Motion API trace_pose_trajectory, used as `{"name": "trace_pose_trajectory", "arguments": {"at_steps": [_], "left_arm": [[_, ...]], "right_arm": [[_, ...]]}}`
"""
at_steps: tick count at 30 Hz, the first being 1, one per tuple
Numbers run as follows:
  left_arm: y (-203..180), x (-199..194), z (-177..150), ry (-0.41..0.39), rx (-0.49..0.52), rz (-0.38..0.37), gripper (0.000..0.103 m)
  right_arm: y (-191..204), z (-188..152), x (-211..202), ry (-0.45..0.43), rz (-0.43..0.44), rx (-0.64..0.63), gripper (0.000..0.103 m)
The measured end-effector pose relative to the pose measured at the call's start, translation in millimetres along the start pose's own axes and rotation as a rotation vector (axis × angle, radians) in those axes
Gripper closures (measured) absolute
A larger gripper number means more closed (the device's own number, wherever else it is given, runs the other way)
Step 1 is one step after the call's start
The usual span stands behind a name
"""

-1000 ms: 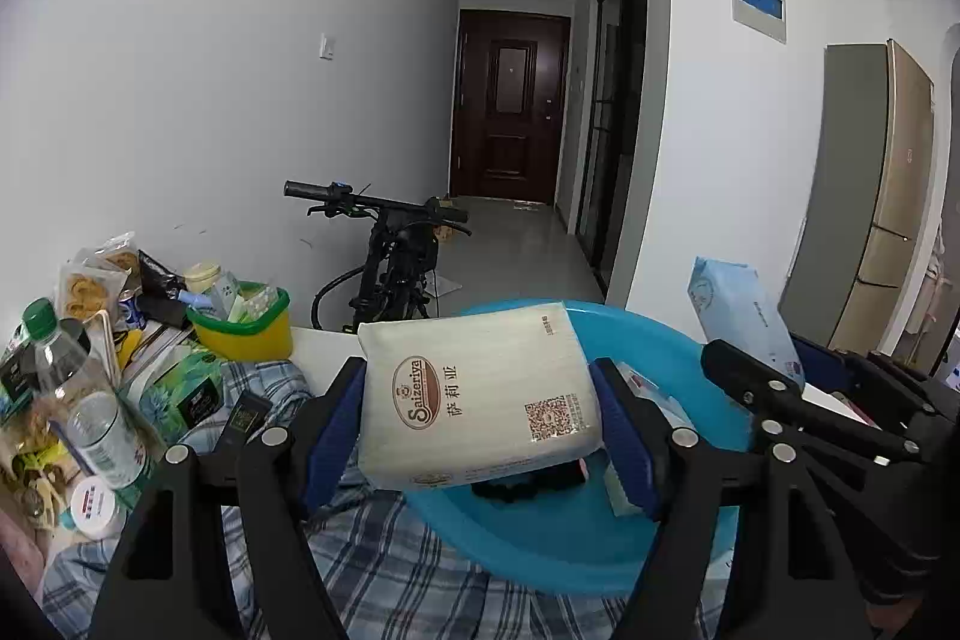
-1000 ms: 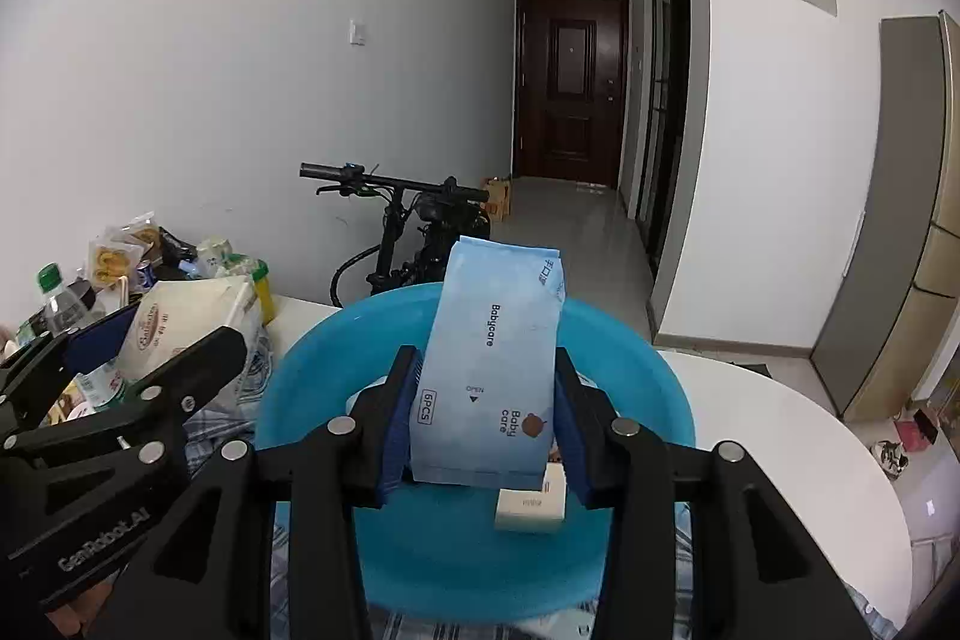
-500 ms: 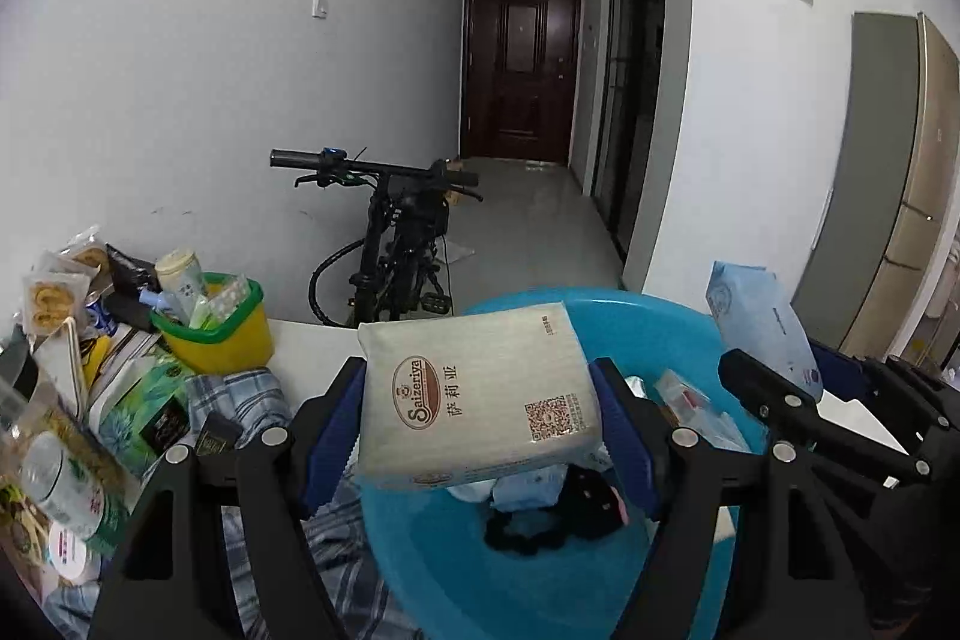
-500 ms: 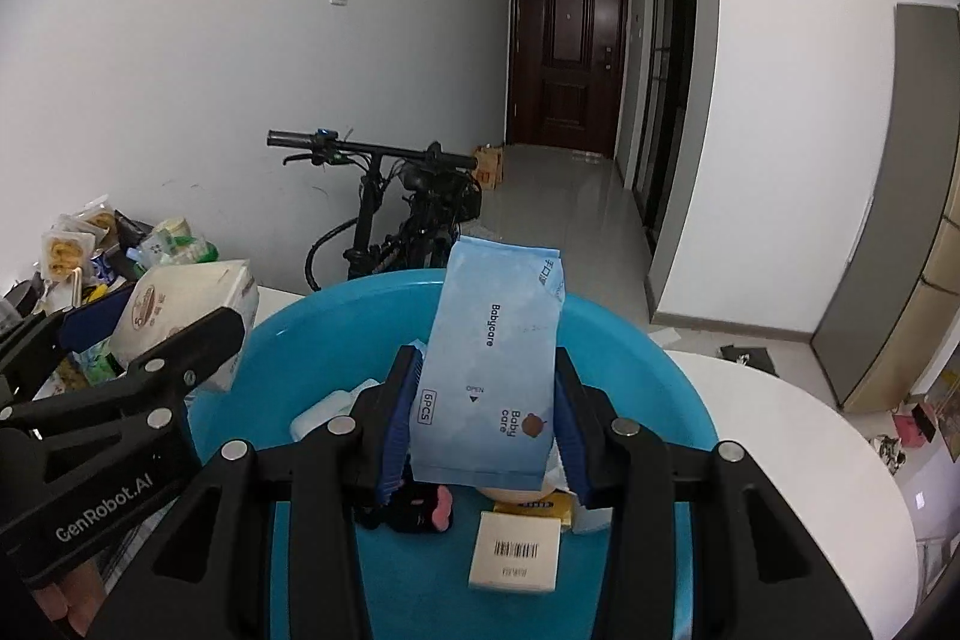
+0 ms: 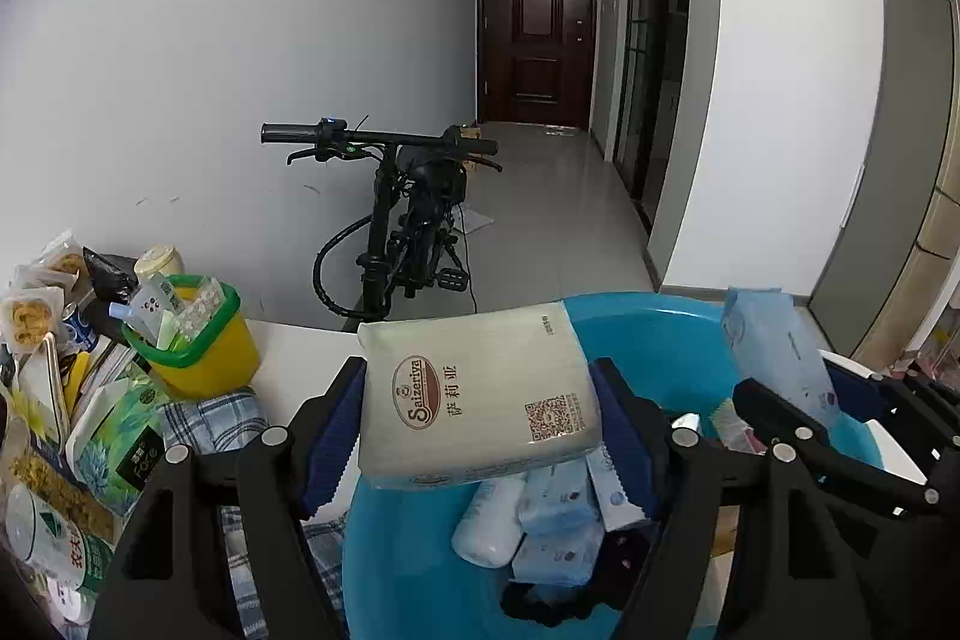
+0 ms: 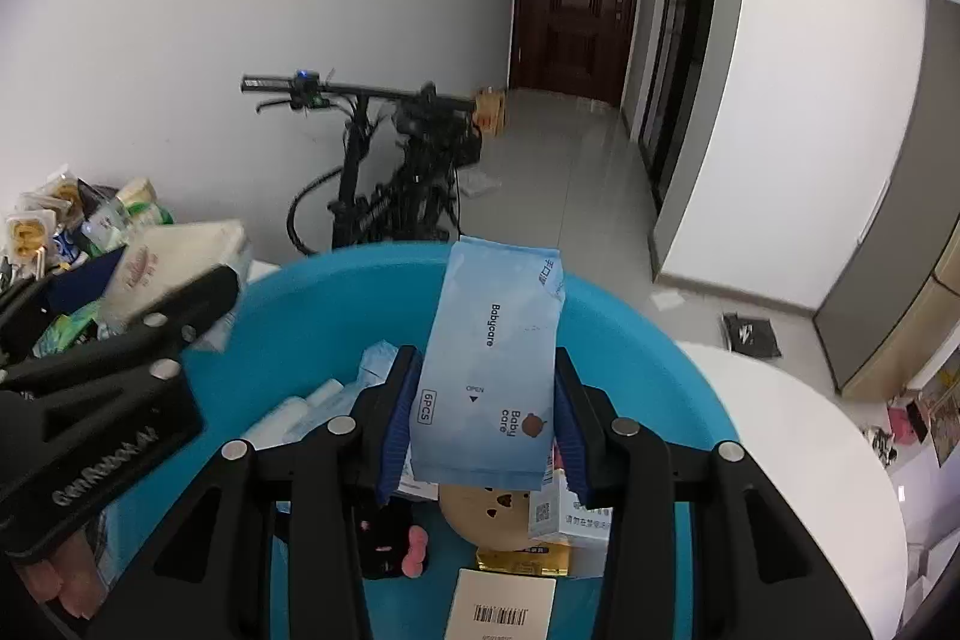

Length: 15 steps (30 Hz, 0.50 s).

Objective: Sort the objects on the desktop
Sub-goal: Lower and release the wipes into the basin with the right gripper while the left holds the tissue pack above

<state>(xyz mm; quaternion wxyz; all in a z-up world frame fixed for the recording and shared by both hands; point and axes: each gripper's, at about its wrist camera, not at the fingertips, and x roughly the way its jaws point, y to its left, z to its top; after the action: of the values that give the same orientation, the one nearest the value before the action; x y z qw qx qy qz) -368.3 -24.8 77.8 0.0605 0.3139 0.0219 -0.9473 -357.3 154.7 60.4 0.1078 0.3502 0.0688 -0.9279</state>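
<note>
The left hand-held gripper (image 5: 480,424) was clamped on the beige tissue pack (image 5: 474,394), held over the near-left rim of the blue basin (image 5: 654,334); the right hand-held gripper (image 6: 483,412) gripped the blue wipes pouch (image 6: 489,364) upright over the basin's middle. Risks: the soft pack overhung the rim, so letting go there might tip it out onto the checked cloth (image 5: 210,418). The pouch could topple onto the crowded contents. The two tools sat near each other and might collide.

Basin (image 5: 654,334) on table (image 6: 798,436); bin (image 5: 198,340) left; bicycle (image 5: 408,220) behind.
</note>
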Motion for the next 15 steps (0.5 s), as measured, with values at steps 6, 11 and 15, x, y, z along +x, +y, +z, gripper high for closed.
{"name": "trace_pose_trajectory", "arguments": {"at_steps": [6, 11, 15], "left_arm": [[-2, 18, 2, 0.05, -0.009, -0.02, 0.028], [-4, 30, 0, 0.091, -0.001, -0.037, 0.028], [-3, 32, -1, 0.101, 0.0, -0.039, 0.028]], "right_arm": [[-5, 1, 17, 0.035, -0.007, -0.004, 0.063], [0, 1, 34, 0.086, -0.011, -0.033, 0.063], [2, -3, 55, 0.163, -0.014, -0.04, 0.063]]}}
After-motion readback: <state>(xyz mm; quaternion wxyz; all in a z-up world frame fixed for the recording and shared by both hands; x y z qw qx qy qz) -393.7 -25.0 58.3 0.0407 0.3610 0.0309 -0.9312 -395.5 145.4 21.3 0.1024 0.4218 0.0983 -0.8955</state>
